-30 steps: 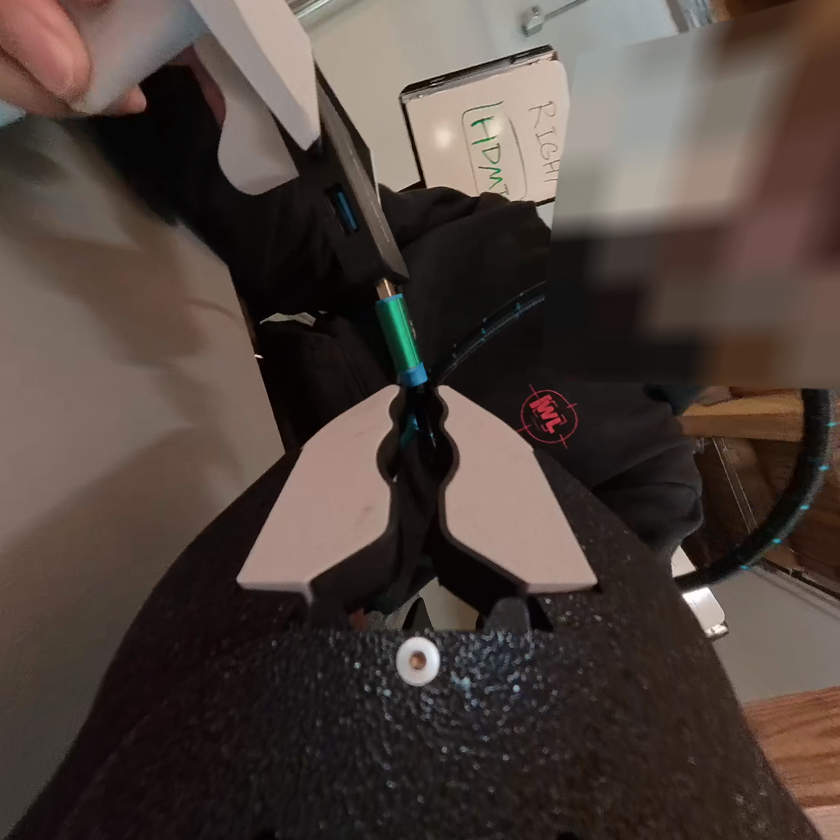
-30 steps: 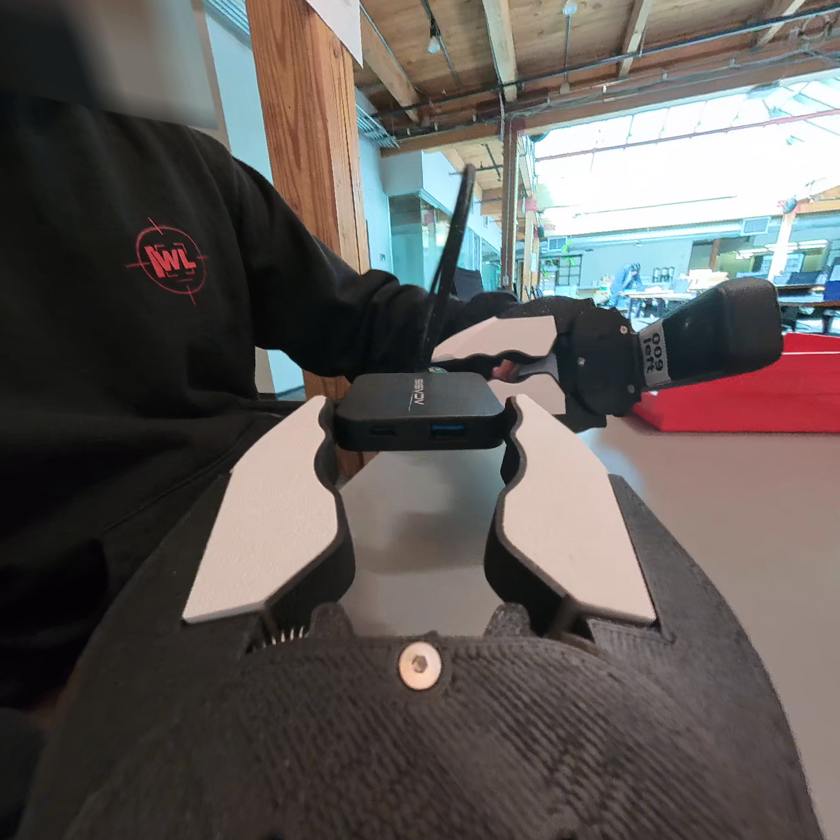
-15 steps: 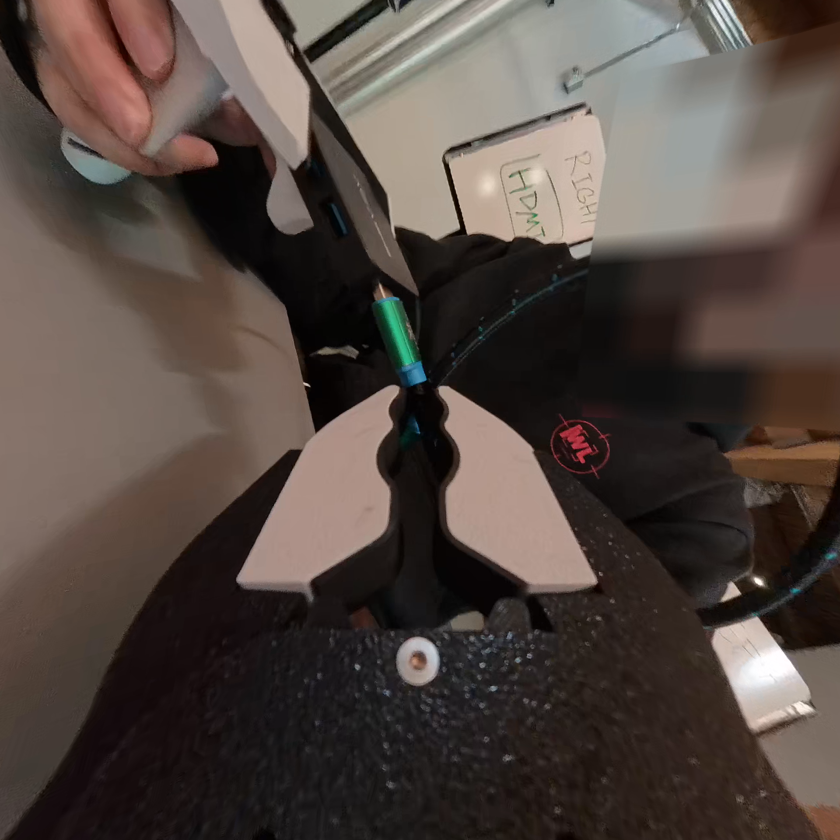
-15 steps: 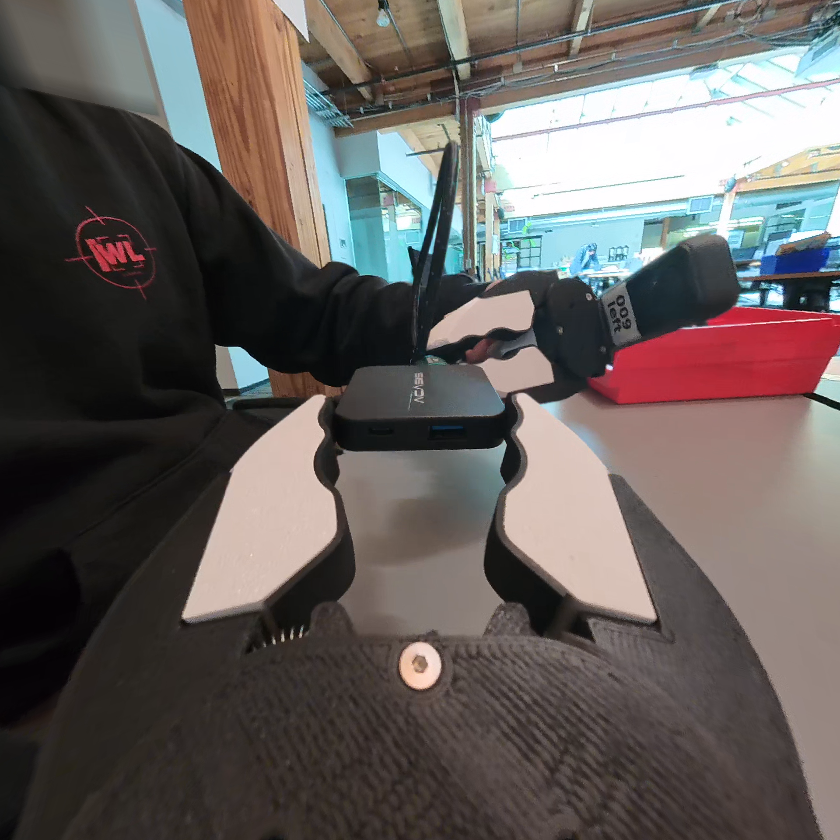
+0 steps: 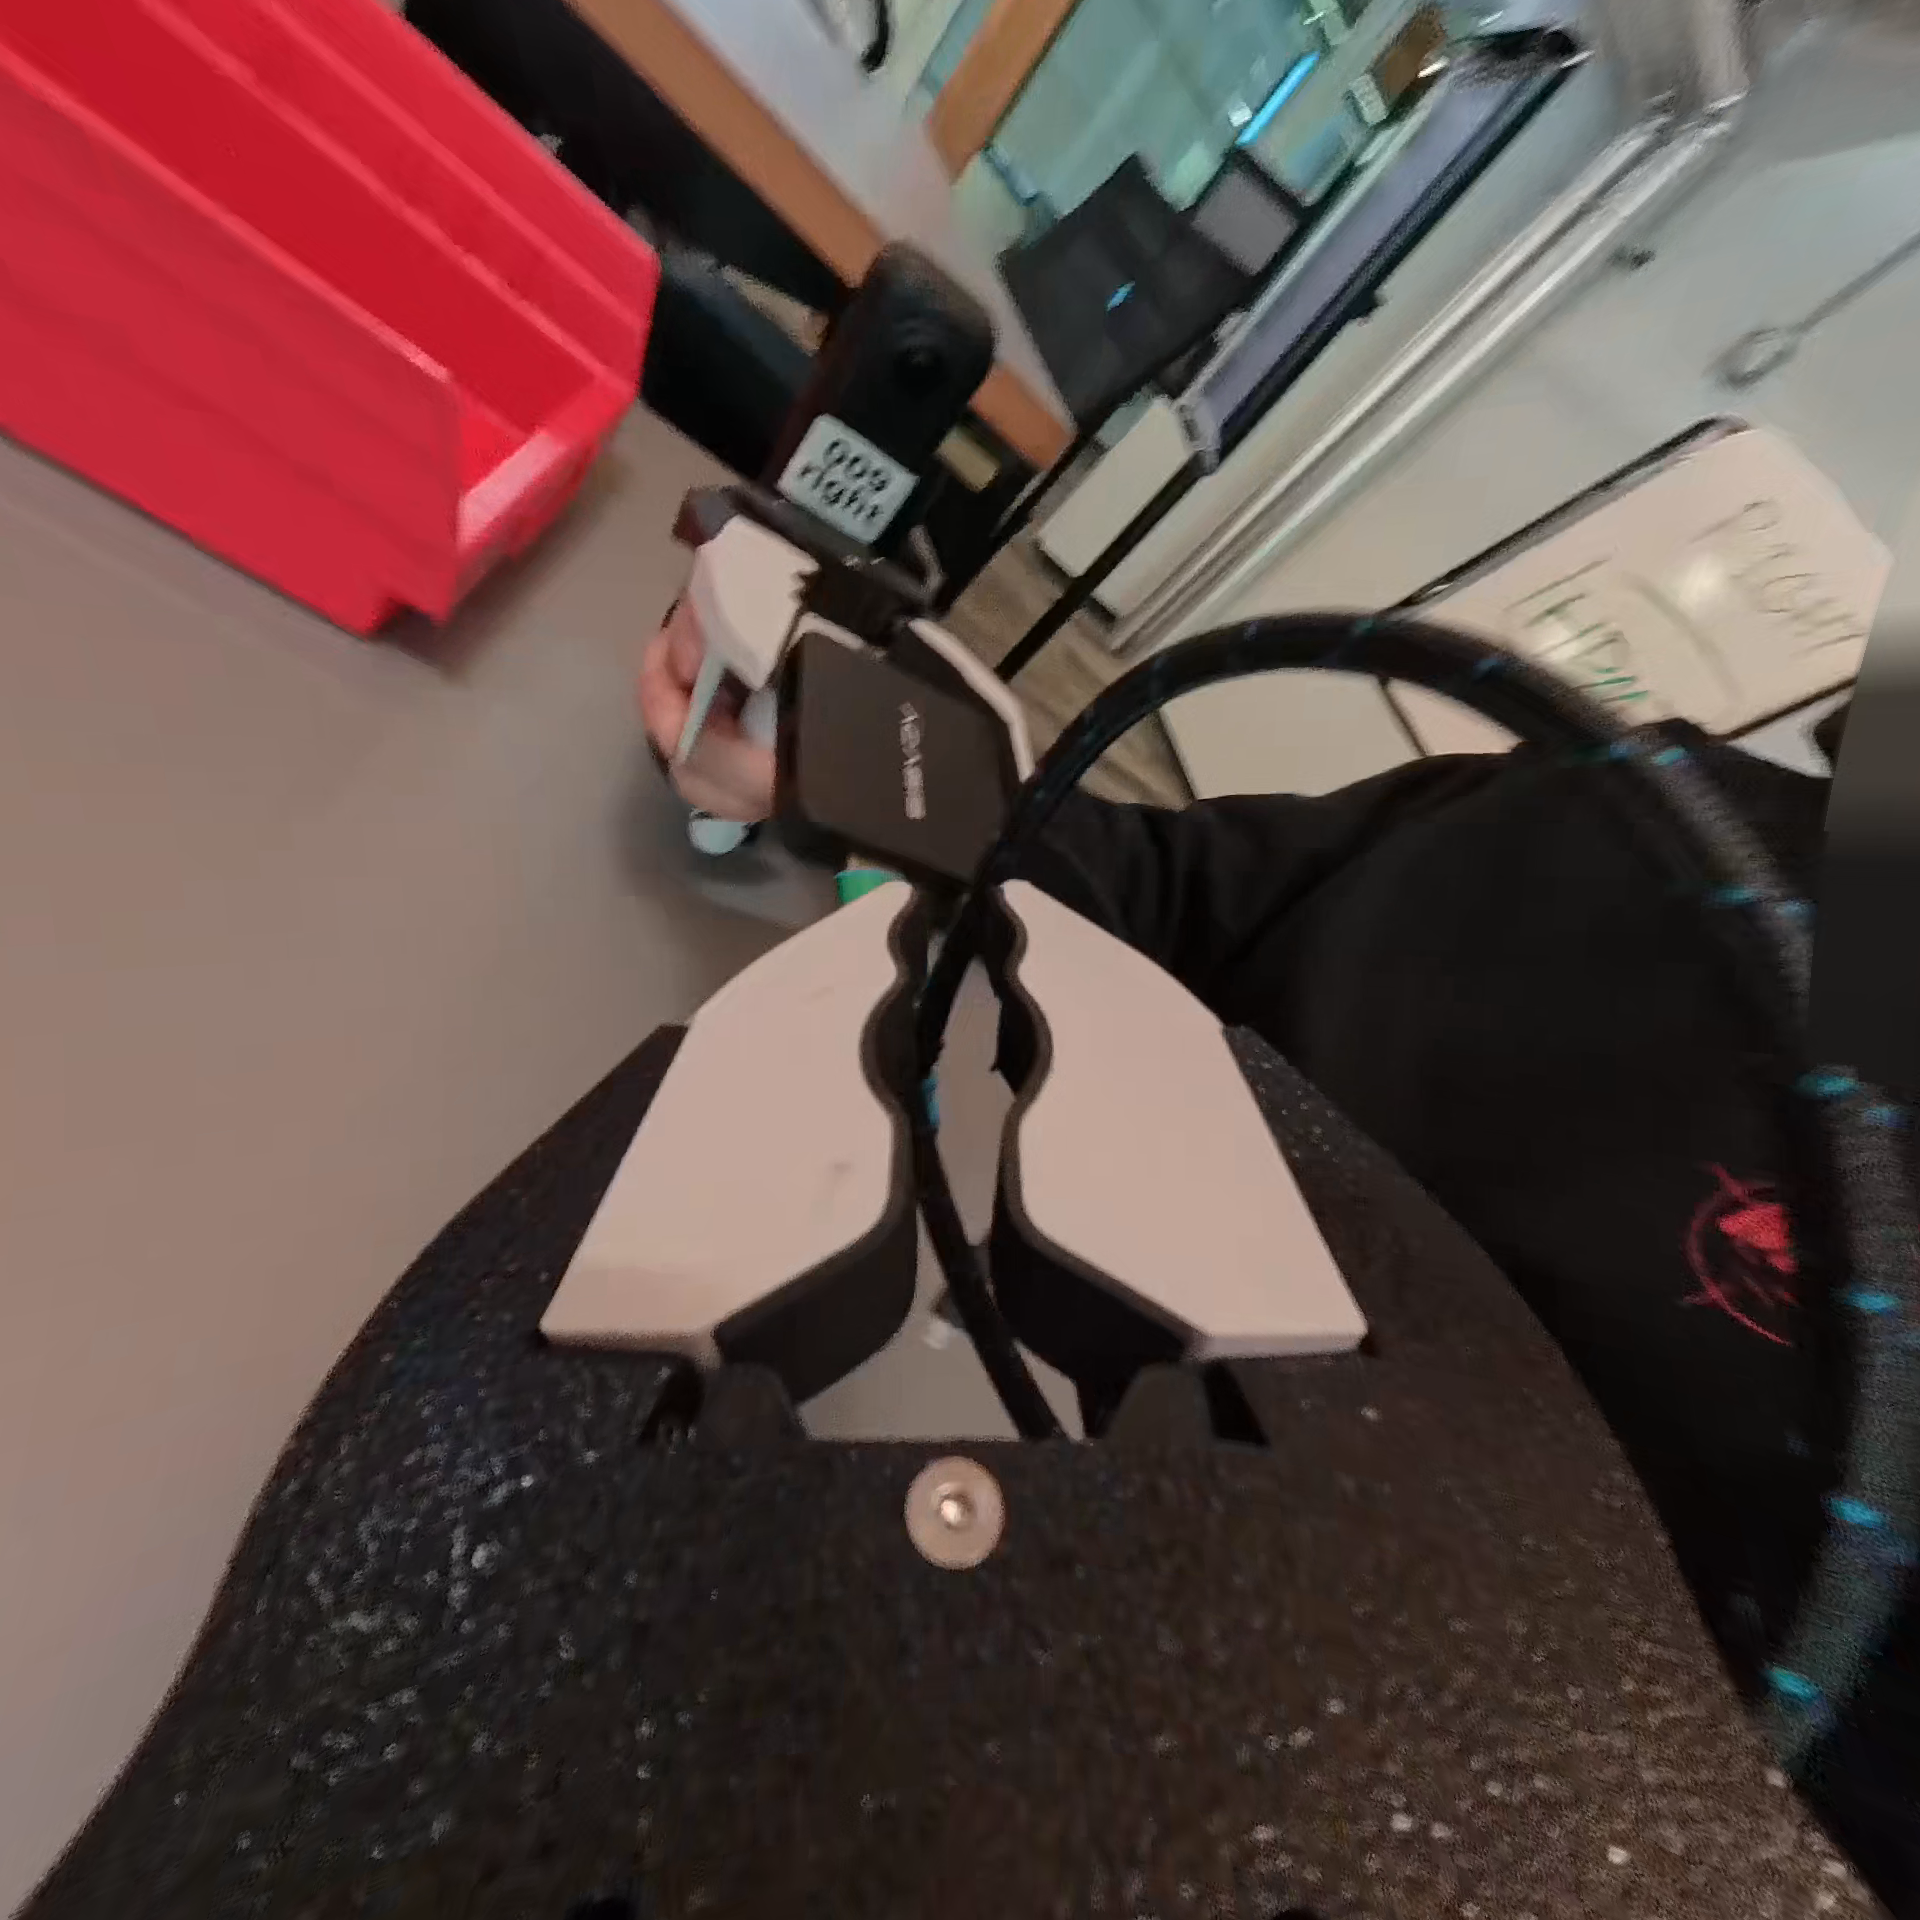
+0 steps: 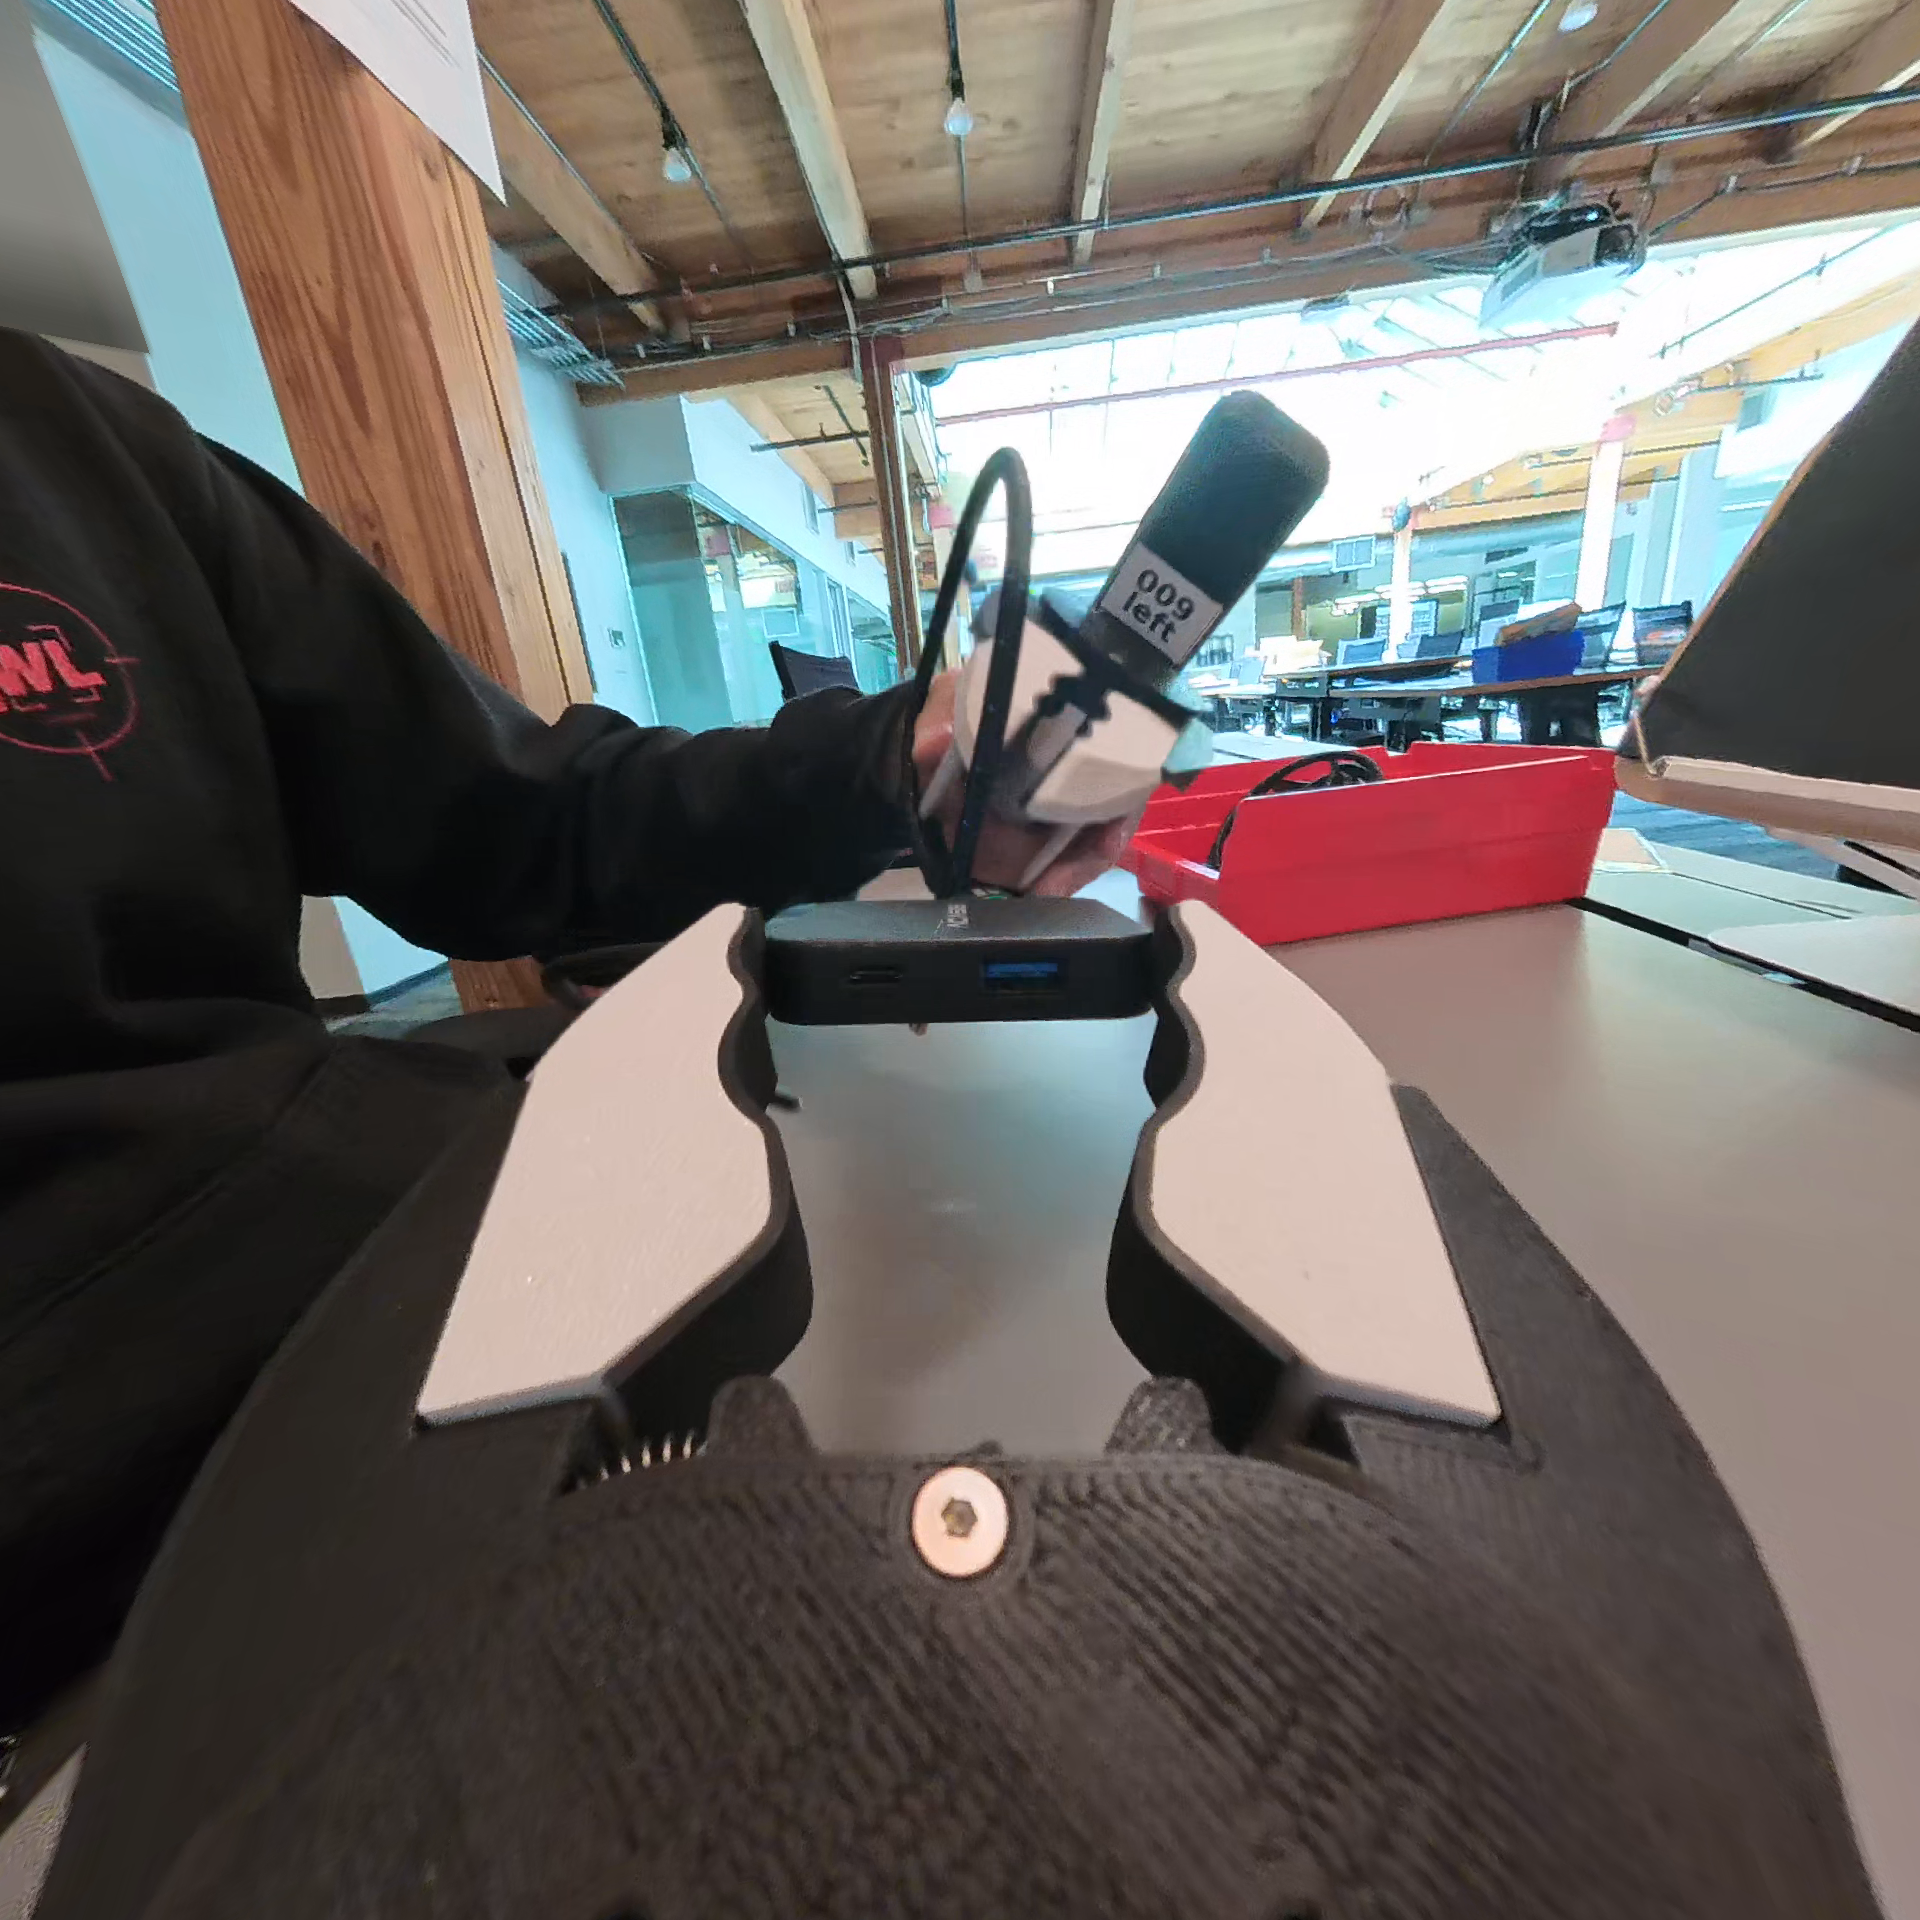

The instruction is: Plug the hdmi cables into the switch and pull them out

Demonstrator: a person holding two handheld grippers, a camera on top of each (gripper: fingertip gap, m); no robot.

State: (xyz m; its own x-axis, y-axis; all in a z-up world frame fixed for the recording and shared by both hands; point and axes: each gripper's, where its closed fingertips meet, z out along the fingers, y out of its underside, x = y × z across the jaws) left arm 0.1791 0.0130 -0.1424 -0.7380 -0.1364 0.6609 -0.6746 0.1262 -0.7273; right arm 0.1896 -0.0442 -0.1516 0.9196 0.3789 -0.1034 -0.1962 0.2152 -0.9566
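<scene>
**Switch clamped in right tool; left tool closed on cable at the switch**

Right tool (image 6: 961,971): fingers set apart to the width of the black switch (image 6: 958,961) and clamped on its two short sides. Switch held level above the grey desk (image 6: 1558,1091), port face toward the camera; one blue port and one small slot visible.

Left tool (image 5: 954,914): fingers drawn nearly together, pinching the black HDMI cable (image 5: 1558,665) with blue flecks. The cable passes between the fingers and loops away toward 2 o'clock. A bit of green plug (image 5: 862,886) shows at the fingertips, at the switch edge; whether the plug is seated I cannot tell. In the right wrist view the left tool sits at 12 o'clock of the switch, cable arching above it.

Writing: each tool carries a white sticker with print; the switch top has a small pale logo; a whiteboard (image 5: 1683,603) at 2 o'clock bears handwriting, blurred. Sleeve and chest of a black garment carry a red emblem.

Surroundings: red bin (image 6: 1382,831) on the desk at 1 o'clock in the right wrist view, holding a coiled cable. Wooden post (image 6: 353,416), exposed timber ceiling, open workspace with desks behind.
</scene>
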